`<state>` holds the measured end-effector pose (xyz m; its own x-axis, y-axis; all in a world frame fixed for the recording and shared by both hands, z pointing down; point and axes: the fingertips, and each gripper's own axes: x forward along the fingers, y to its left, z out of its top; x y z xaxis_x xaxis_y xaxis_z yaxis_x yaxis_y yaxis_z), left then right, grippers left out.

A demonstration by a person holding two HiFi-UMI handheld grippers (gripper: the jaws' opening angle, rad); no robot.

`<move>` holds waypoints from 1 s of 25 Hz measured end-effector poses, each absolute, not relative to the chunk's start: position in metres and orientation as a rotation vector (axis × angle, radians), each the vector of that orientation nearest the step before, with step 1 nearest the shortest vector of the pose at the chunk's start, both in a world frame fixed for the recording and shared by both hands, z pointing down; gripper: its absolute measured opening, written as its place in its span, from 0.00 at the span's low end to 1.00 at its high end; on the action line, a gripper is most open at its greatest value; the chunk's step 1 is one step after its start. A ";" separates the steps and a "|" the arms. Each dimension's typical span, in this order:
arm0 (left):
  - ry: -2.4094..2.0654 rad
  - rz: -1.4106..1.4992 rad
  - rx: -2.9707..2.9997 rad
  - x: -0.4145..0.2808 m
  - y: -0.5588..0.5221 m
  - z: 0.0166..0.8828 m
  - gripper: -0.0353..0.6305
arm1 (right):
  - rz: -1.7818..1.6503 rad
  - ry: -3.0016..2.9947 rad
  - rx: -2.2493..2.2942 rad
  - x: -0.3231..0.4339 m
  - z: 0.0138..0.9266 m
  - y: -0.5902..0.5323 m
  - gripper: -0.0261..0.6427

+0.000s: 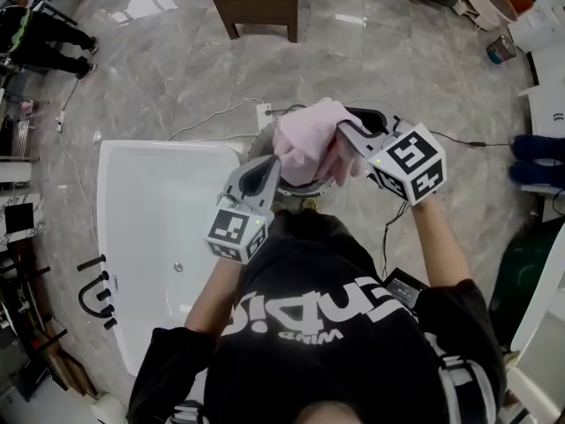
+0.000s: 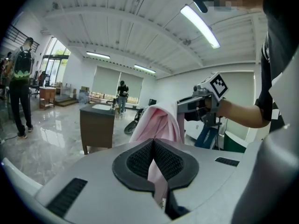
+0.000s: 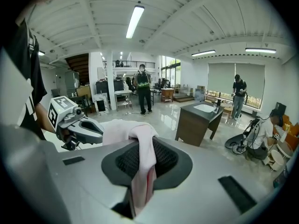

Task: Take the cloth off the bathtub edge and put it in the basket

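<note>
Above what appears to be the basket, beside the bathtub, the pink cloth is held aloft, pinched in both left tongs and right tongs. Carry step judged nearly complete; next, lowering and release of both grips are called for

My cloth is plain pale pink, no print at all. Left gripper and right gripper are both light grey with black meshy pads, and each has a white cube covered in black square markers. The bathtub is glossy white. The floor is grey-beige marble with pale veins, the cabinet is dark brown, and my shirt is black with white lettering.
</note>
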<state>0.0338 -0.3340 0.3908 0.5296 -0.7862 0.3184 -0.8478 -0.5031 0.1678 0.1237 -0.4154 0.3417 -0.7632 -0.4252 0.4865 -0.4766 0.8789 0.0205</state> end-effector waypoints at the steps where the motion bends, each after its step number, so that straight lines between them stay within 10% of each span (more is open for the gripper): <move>1: -1.354 0.289 2.465 0.035 -0.336 0.394 0.07 | 0.156 -2.555 0.655 0.123 0.349 -0.415 0.10; 25: -1.292 0.361 2.272 0.009 -0.419 0.652 0.07 | 0.396 -2.290 0.582 0.096 0.740 -0.406 0.10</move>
<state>0.0093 -0.4189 0.6521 0.5150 -0.7249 0.4575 -0.8570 -0.4262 0.2896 0.0959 -0.4062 0.7398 -0.6321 -0.2908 0.7183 -0.5153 0.8500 -0.1093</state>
